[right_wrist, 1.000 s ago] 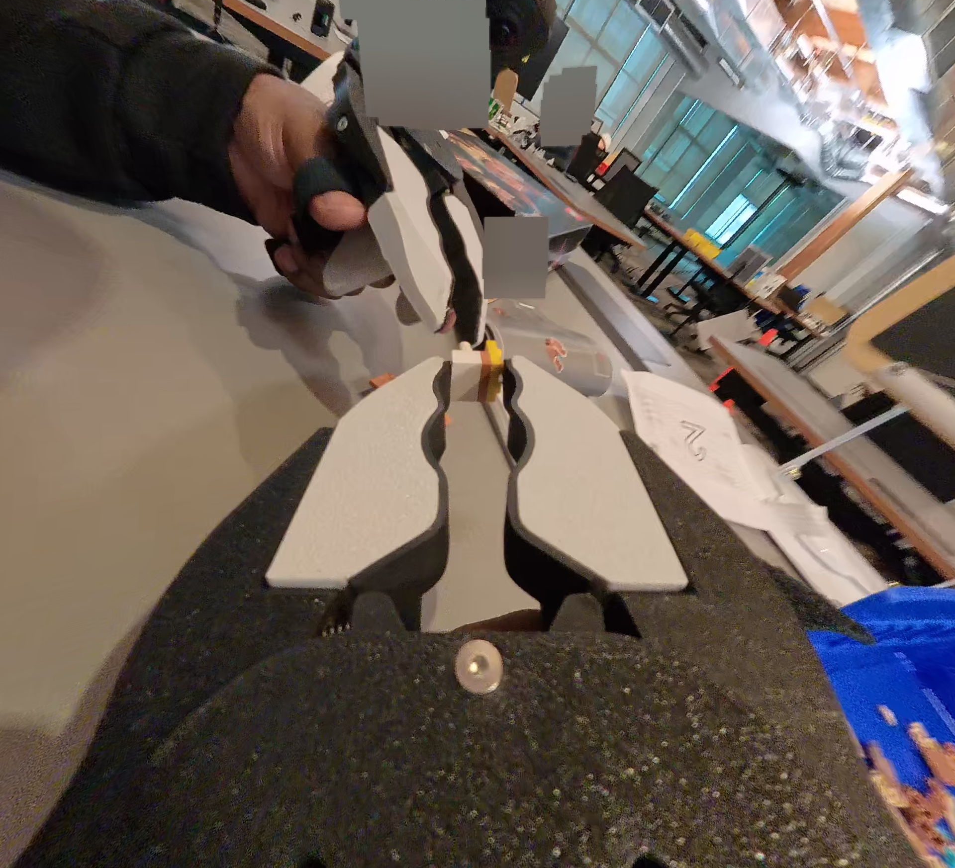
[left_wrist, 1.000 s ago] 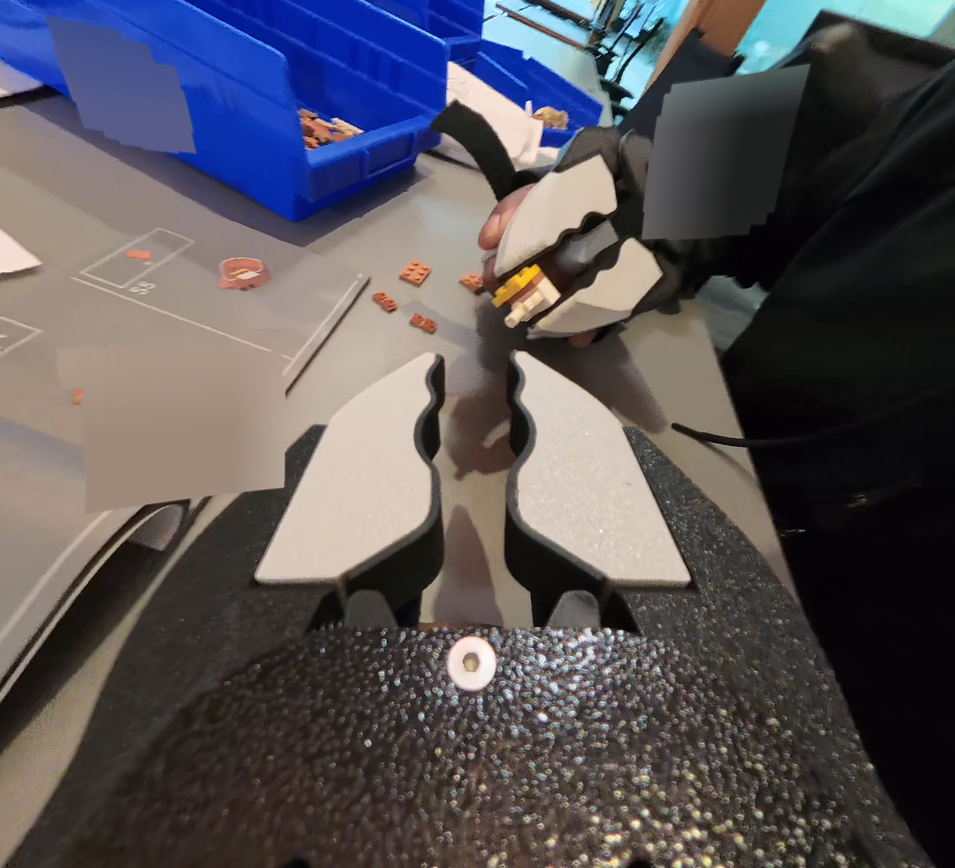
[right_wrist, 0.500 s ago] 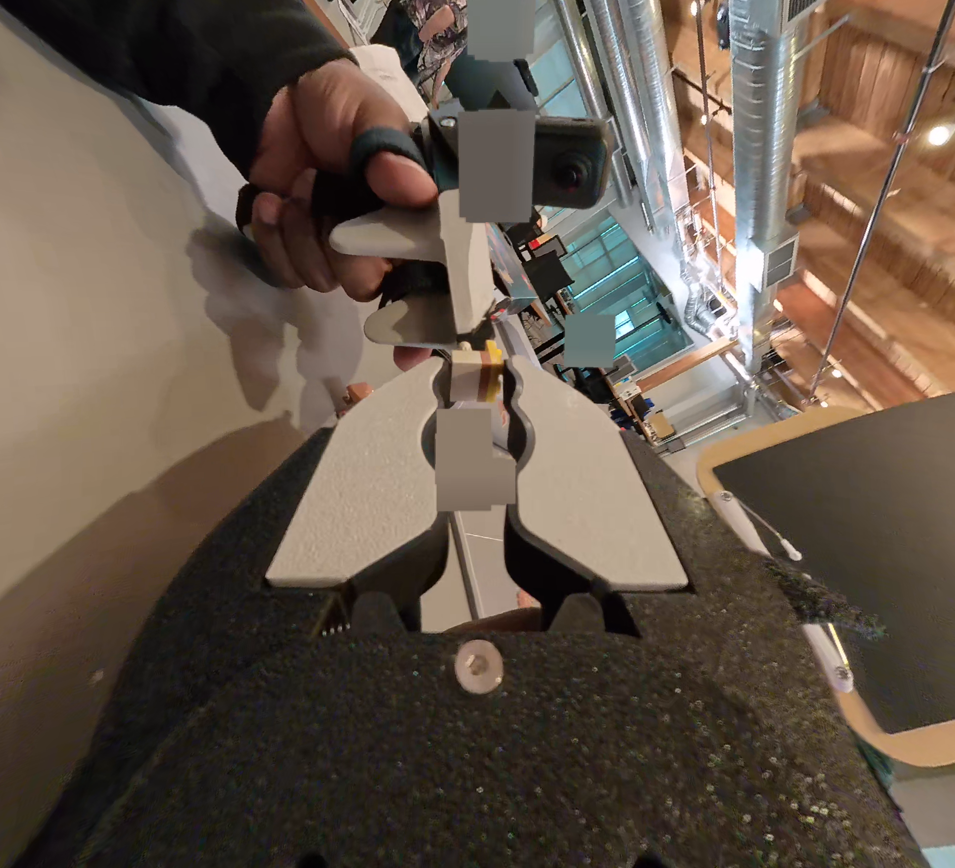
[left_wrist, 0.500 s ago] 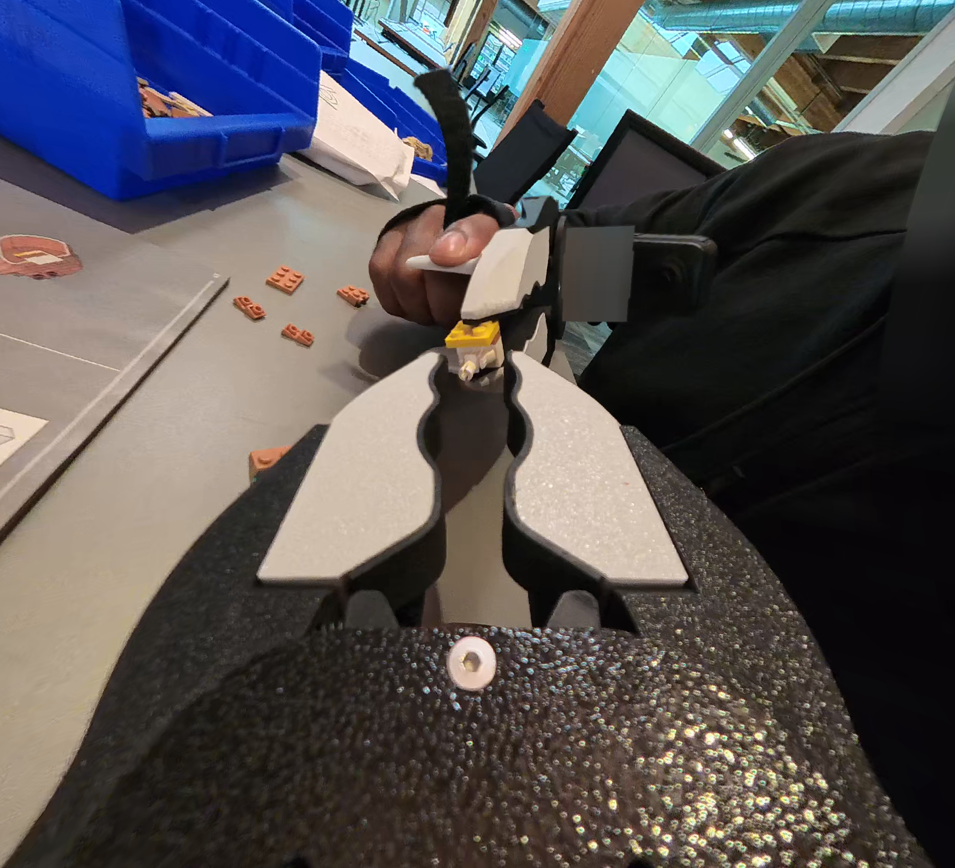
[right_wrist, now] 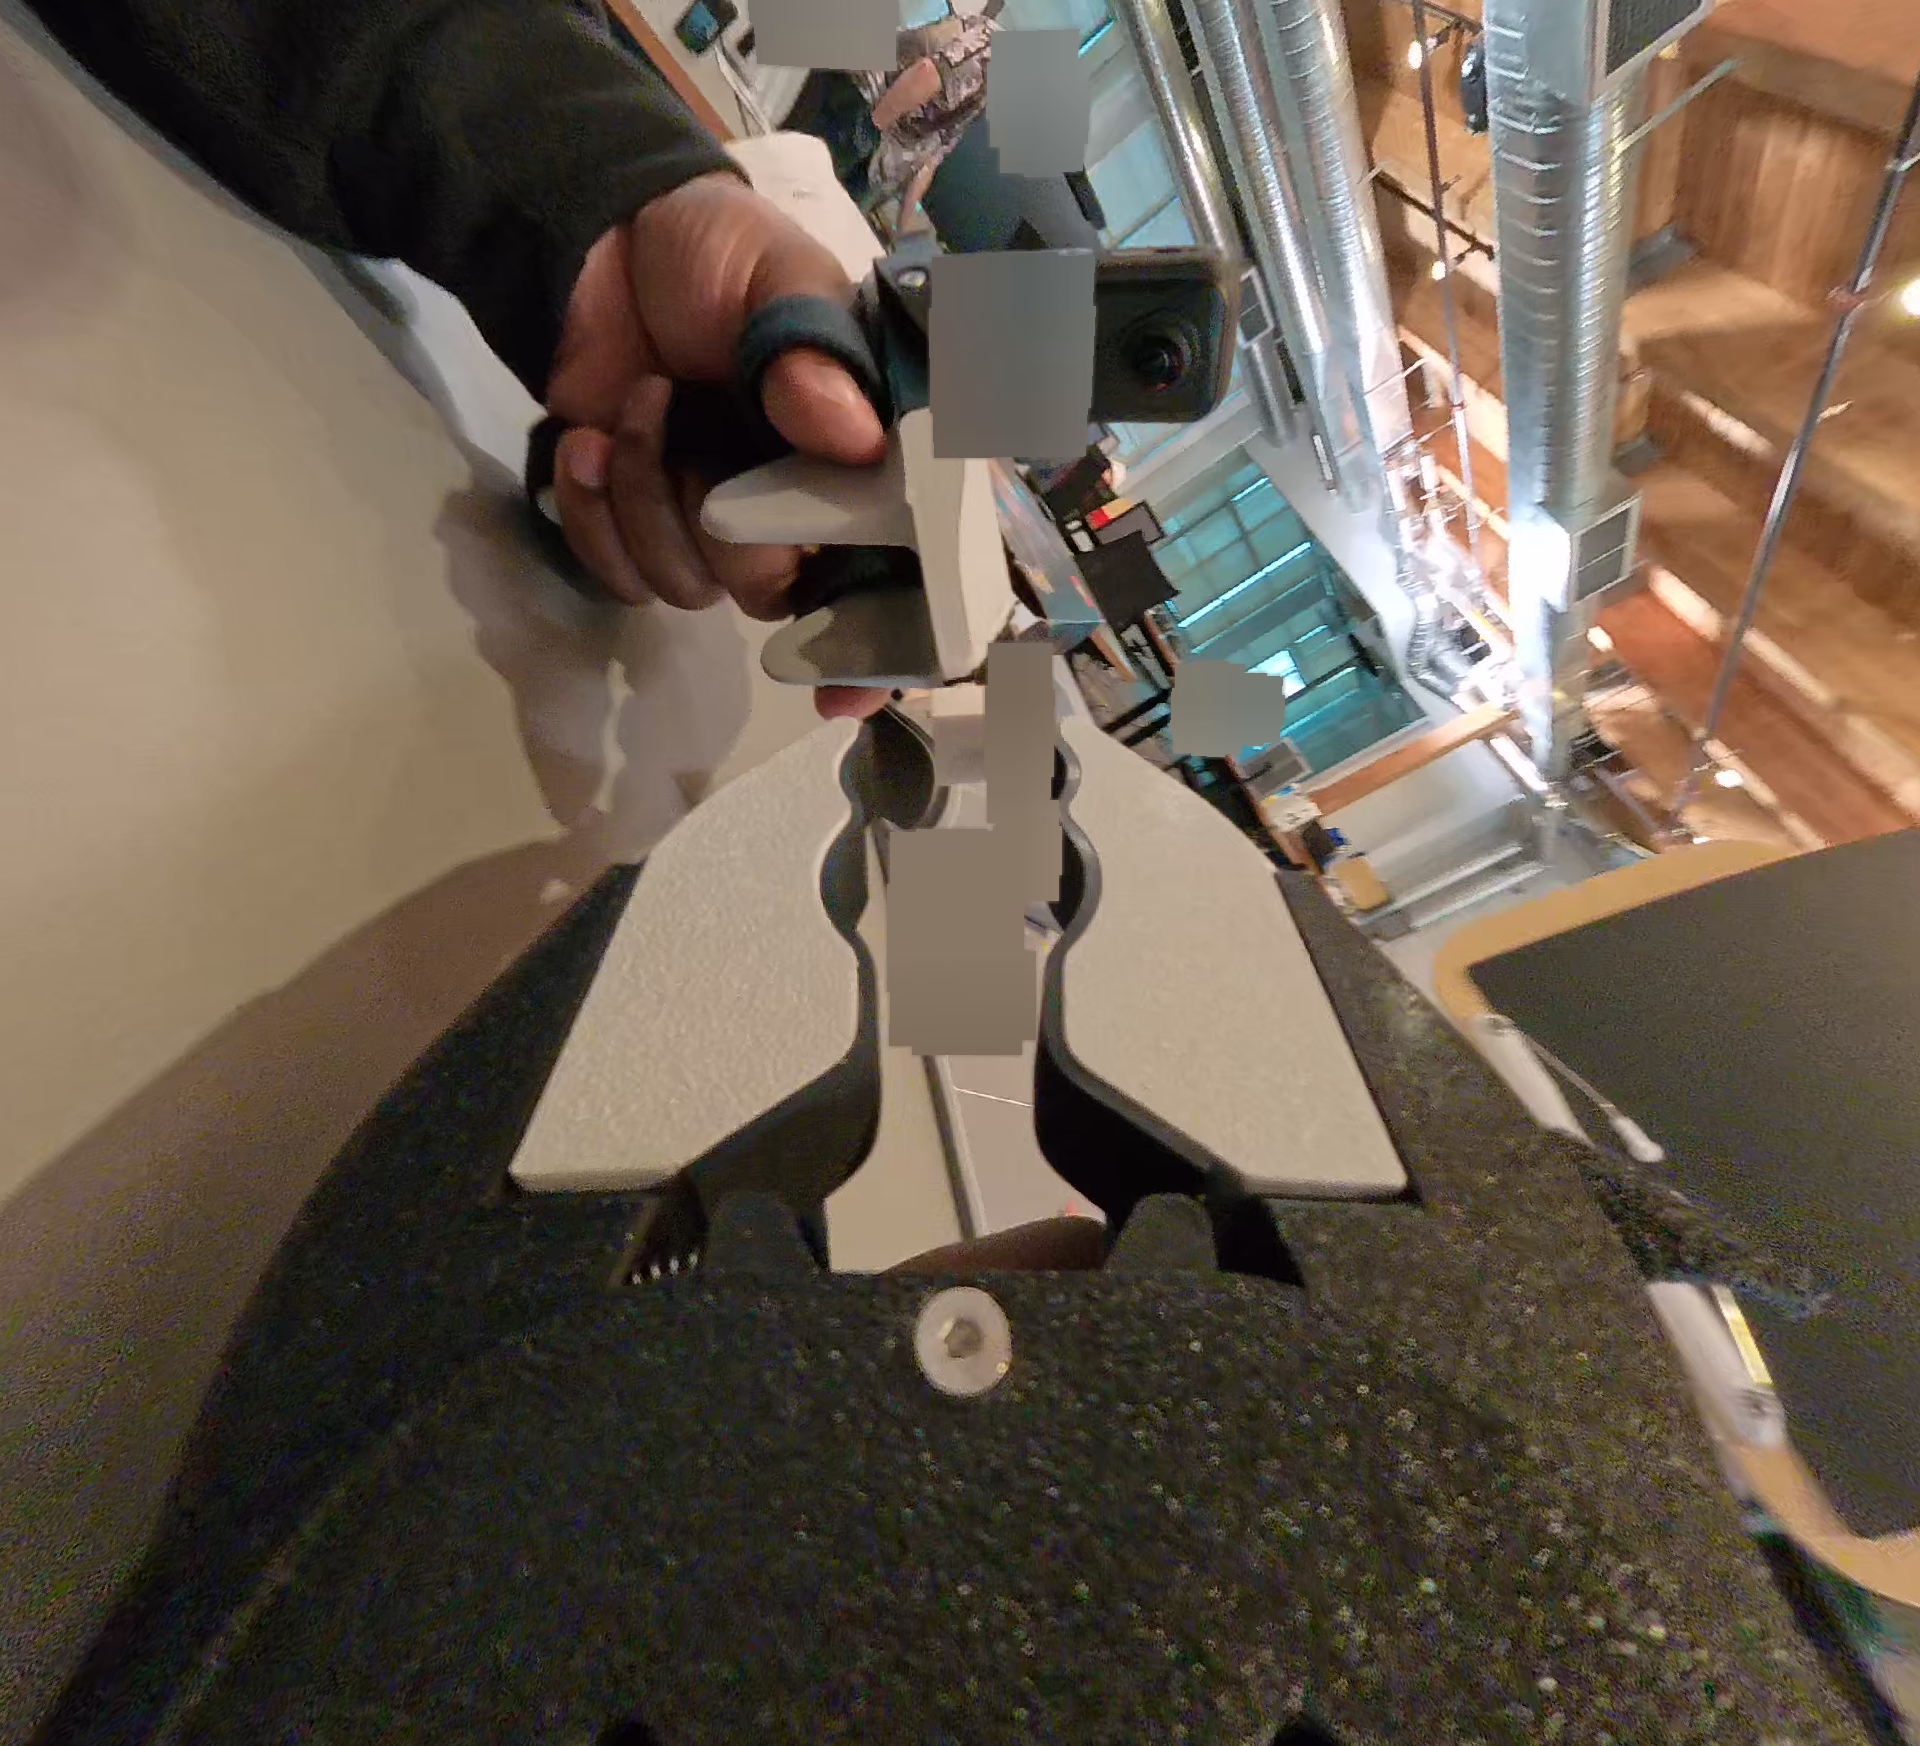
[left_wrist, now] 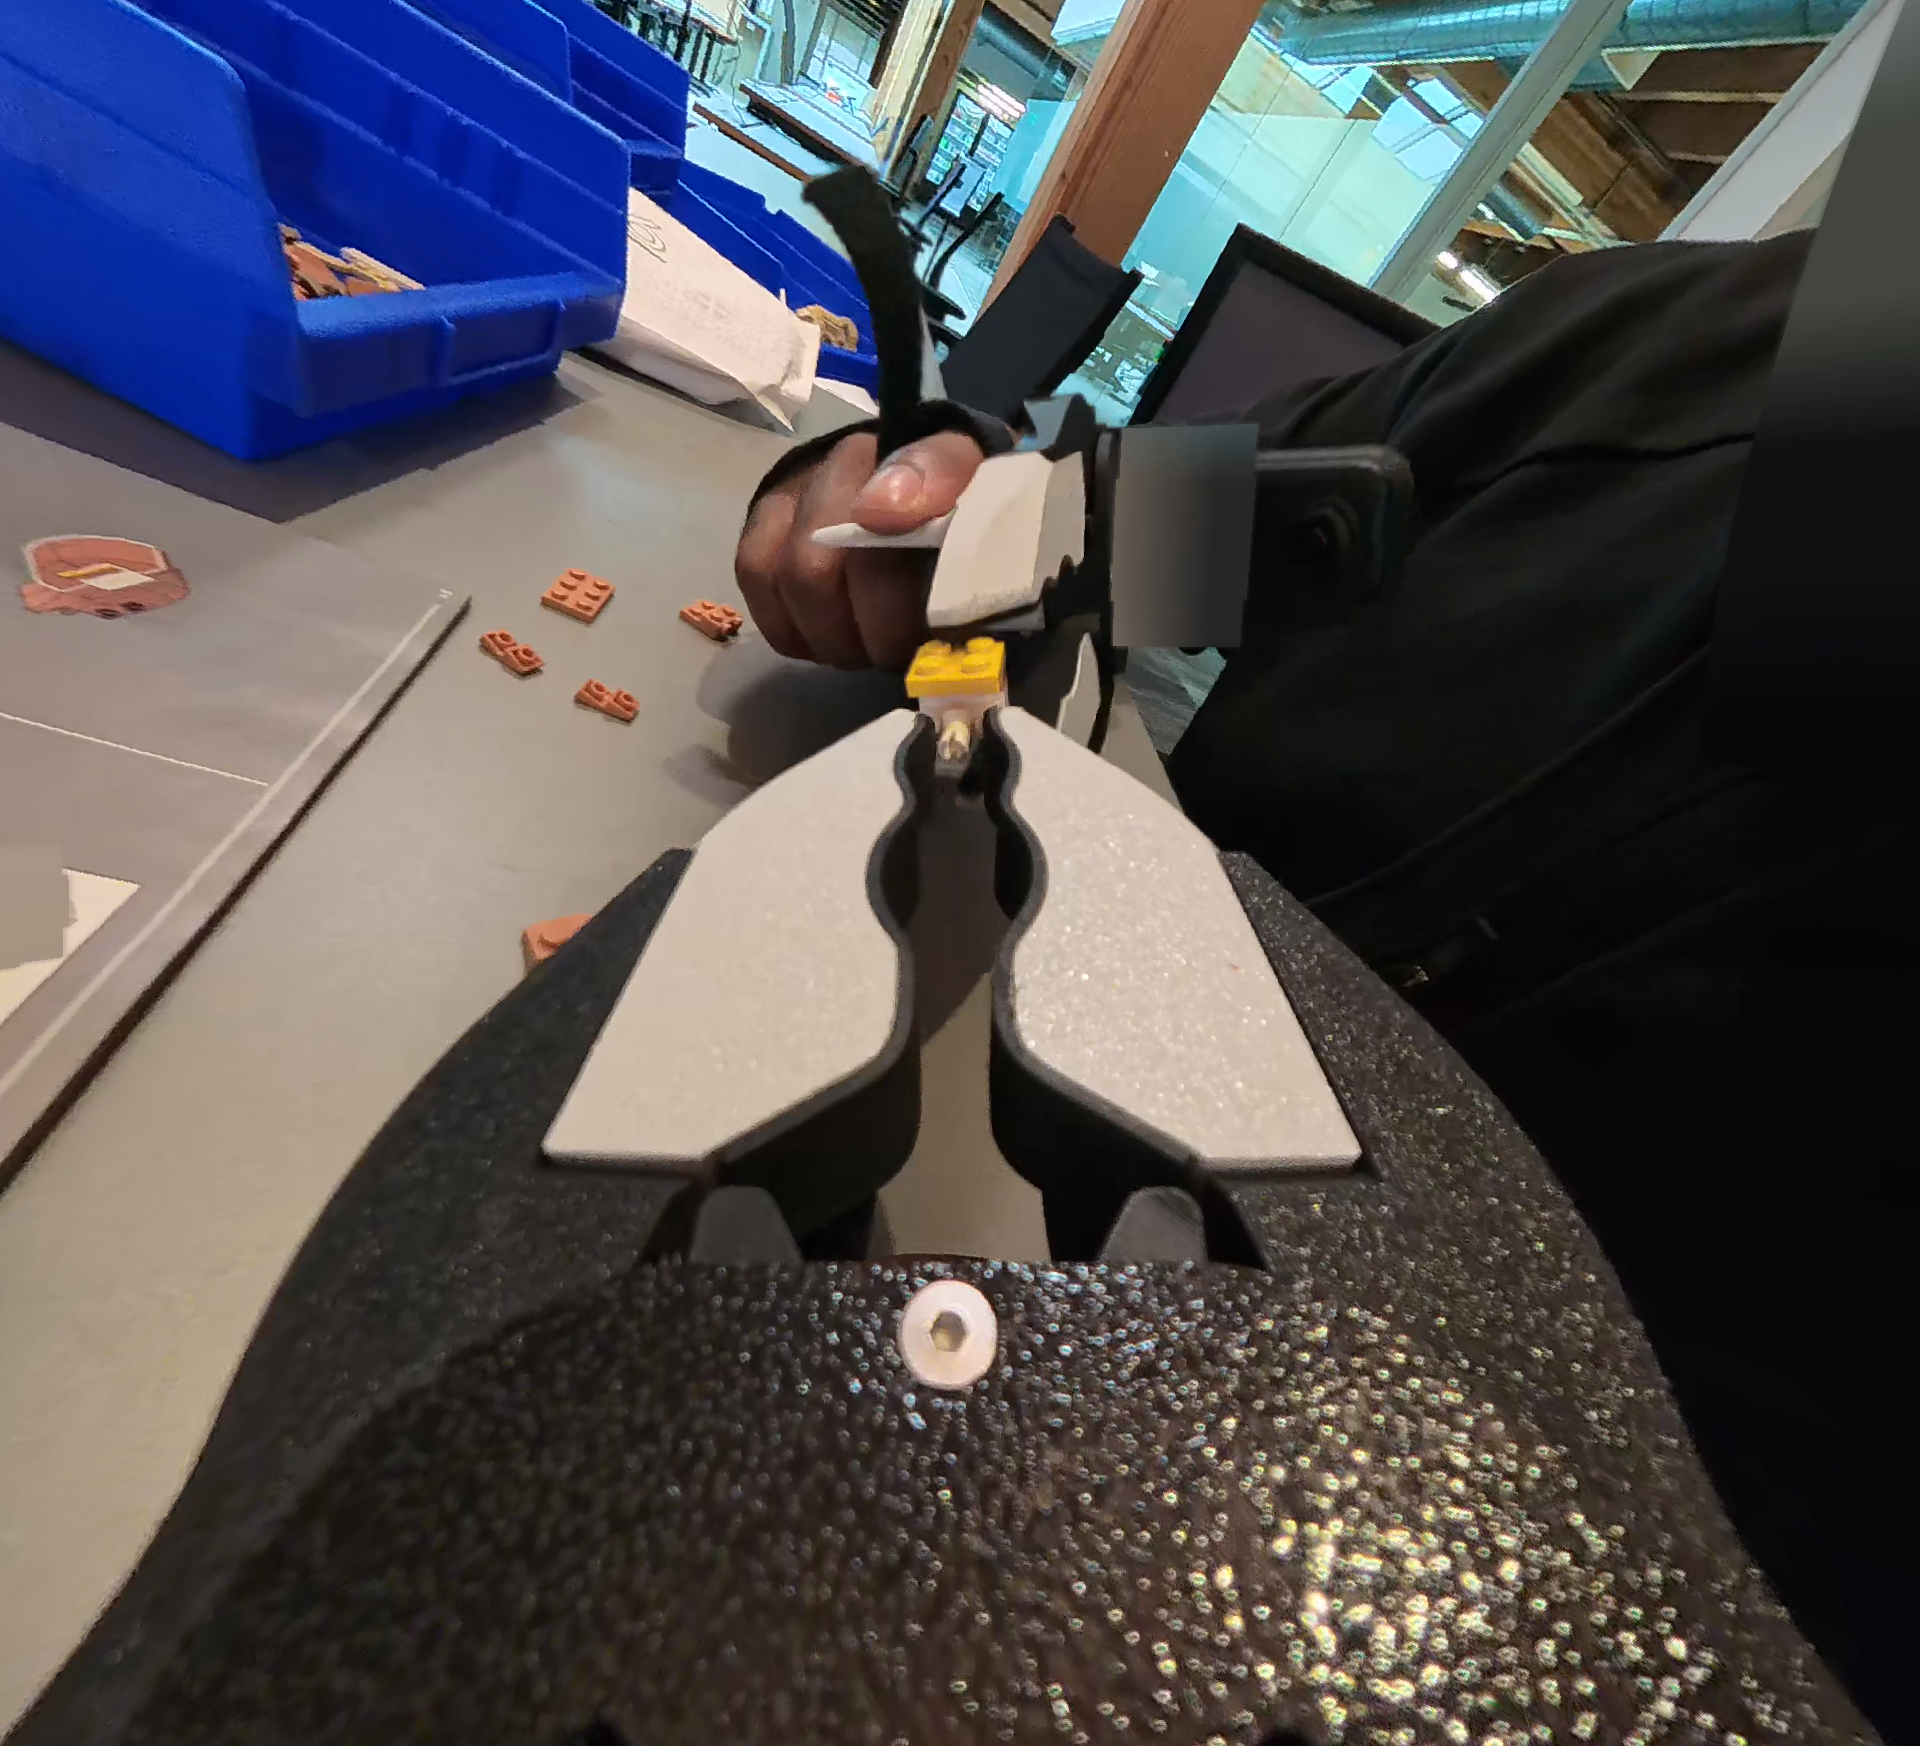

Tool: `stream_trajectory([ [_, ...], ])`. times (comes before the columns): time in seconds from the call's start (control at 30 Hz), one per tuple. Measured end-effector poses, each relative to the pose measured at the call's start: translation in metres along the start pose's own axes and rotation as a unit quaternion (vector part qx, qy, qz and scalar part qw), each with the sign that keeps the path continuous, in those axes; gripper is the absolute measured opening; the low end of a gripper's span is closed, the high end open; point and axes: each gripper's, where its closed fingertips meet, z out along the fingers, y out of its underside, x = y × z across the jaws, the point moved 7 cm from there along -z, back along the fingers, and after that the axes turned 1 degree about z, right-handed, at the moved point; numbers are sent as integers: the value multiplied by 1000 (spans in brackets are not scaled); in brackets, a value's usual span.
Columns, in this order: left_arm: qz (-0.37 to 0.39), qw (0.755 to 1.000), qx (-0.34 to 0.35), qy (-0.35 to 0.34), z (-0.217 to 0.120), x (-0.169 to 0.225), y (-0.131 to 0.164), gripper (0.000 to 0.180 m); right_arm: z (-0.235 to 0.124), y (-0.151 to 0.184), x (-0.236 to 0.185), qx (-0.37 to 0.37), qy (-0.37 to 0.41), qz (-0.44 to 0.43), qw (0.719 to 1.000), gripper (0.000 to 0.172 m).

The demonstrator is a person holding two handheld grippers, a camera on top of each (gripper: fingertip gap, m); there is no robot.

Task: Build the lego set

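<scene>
**Small brick stack passed tip to tip above the grey table**

The left gripper has its two fingers nearly together, and their tips pinch the white lower part of a small brick stack. The stack has a yellow studded plate on top, a white block under it and a short pale peg pointing back between the fingers. The right gripper meets the stack from the far side, its pale finger lying just over the yellow plate. In its own view its fingers stand apart, with the white block between the tips and a clear gap on the left; a blurred patch hides the other side.

Left of the stack, four small reddish-brown studded plates lie loose on the smooth grey table. Farther left is a dark mat with thin white lines. Beyond the plates stand glossy blue plastic bins, one holding brown pieces. The fingers are matte grey and wavy-edged, set in grainy black bodies.
</scene>
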Motion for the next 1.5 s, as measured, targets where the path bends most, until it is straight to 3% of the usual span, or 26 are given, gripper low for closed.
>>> stream_trajectory([
  [0.17, 53, 998, -16, -25, -6, -1, -1, 8, -1, 5, 9, 2, -80, 174, 981, 34],
  [0.37, 147, 987, -56, -39, -6, 8, 0, 8, 3, 7, 17, 10, -167, 373, 912, 37],
  [0.47, 160, 984, -58, -41, -5, 9, 0, 8, 4, 9, 15, 5, -192, 428, 883, 37],
  [0.63, 170, 982, -75, -44, -3, 8, 4, 8, 6, 13, 15, -7, -206, 467, 860, 31],
  [0.87, 178, 979, -86, -48, -1, 8, 7, 8, 6, 13, 12, -14, -210, 469, 858, 17],
  [1.0, 173, 979, -87, -61, -1, 7, 6, 9, 6, 14, 13, -25, -193, 456, 868, 16],
  [1.1, 169, 973, -104, -118, -6, 1, 3, 25, 5, 17, 20, -34, -159, 452, 877, 16],
  [1.27, 153, 920, -229, -277, -22, -18, 13, 40, 2, 30, 29, -87, -85, 427, 896, 16],
  [1.37, 153, 897, -291, -297, -18, -19, 27, 43, 4, 34, 27, -119, -67, 415, 900, 16],
  [1.5, 153, 886, -313, -306, -10, -25, 37, 41, 7, 36, 21, -143, -61, 399, 904, 16],
])
